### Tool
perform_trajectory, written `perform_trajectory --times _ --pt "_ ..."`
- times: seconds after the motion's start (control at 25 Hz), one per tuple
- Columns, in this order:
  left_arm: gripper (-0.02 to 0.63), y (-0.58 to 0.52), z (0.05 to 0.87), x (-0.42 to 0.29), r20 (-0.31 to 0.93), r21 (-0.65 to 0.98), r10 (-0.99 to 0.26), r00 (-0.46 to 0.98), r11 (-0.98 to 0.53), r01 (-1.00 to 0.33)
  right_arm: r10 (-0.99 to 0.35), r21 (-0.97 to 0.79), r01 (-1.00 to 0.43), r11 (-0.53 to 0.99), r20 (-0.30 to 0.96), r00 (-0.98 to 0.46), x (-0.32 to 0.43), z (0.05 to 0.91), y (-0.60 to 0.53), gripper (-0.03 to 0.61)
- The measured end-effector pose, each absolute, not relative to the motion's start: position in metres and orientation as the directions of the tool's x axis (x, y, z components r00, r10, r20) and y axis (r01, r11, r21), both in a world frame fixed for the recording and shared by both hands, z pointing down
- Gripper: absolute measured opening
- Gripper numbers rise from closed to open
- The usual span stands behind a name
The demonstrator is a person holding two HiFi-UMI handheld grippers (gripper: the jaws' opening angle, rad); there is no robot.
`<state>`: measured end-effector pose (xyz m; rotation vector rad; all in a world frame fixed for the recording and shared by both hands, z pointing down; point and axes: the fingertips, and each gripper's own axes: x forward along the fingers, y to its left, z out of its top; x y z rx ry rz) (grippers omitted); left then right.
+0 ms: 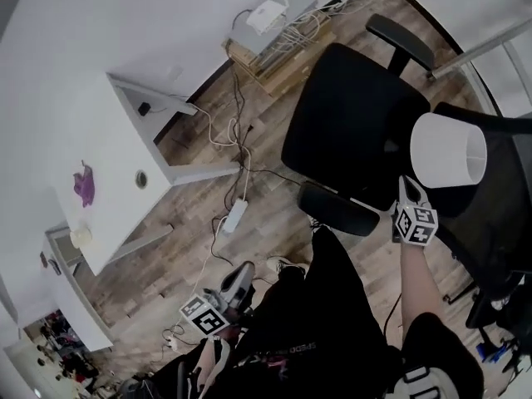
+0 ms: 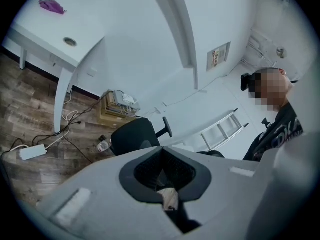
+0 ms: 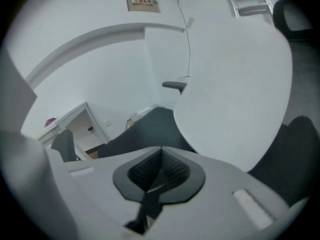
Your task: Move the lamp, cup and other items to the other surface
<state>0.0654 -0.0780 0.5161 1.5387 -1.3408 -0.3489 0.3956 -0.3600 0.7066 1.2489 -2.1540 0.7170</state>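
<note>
**Lamp shade up by the right gripper**

We see the lamp (image 1: 447, 152) only as a white shade above a black chair (image 1: 349, 115); stem and base are hidden. The right gripper (image 1: 408, 186) sits just under the shade, jaws closed together; whether they pinch any part of it we cannot tell. The left gripper (image 2: 161, 166) is low, jaws also together, with an unclear pale scrap (image 2: 169, 199) in the gap. Well apart, a white table (image 1: 100, 131) bears a purple thing (image 1: 84, 186).

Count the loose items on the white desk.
2. A purple crumpled item lies on the white desk beside its cable hole; a small cream round item sits near the desk's lower corner in the head view. More may lie out of view.
</note>
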Motion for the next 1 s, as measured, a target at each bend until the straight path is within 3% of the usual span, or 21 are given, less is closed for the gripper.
perform_trajectory --times 0.12,0.28,0.44,0.6,0.8,1.0 --pt "0.0 -0.07 0.509 0.057 0.33 0.817 -0.9 0.286 0.121 -0.564 -0.632 -0.153 -0.84 0.52 0.592 -0.499 0.375 0.641 -0.377 -0.003" --pt "0.0 -0.034 0.487 0.024 0.262 0.828 -0.935 0.238 0.091 -0.554 -0.58 -0.113 -0.702 0.703 0.479 -0.658 0.289 0.538 -0.348 -0.003" --pt "0.0 0.016 0.469 -0.01 0.209 0.828 -0.965 0.159 0.088 -0.554 -0.449 0.026 -0.481 0.876 0.409 -0.795 0.191 0.455 -0.294 -0.003" --pt "0.0 0.058 0.456 -0.035 0.134 0.836 -0.987 0.087 0.065 -0.544 -0.224 0.077 -0.21 0.975 0.381 -0.897 0.102 0.4 -0.213 -0.002" --pt "0.0 0.105 0.446 -0.056 0.08 0.842 -0.997 0.012 0.061 -0.536 0.147 -0.111 0.116 0.987 0.338 -0.929 0.009 0.392 -0.066 -0.002" --pt "0.0 0.146 0.437 -0.077 0.042 0.82 -0.998 -0.043 0.059 -0.57 0.446 -0.443 0.314 0.839 0.231 -0.865 -0.048 0.398 0.074 -0.001"
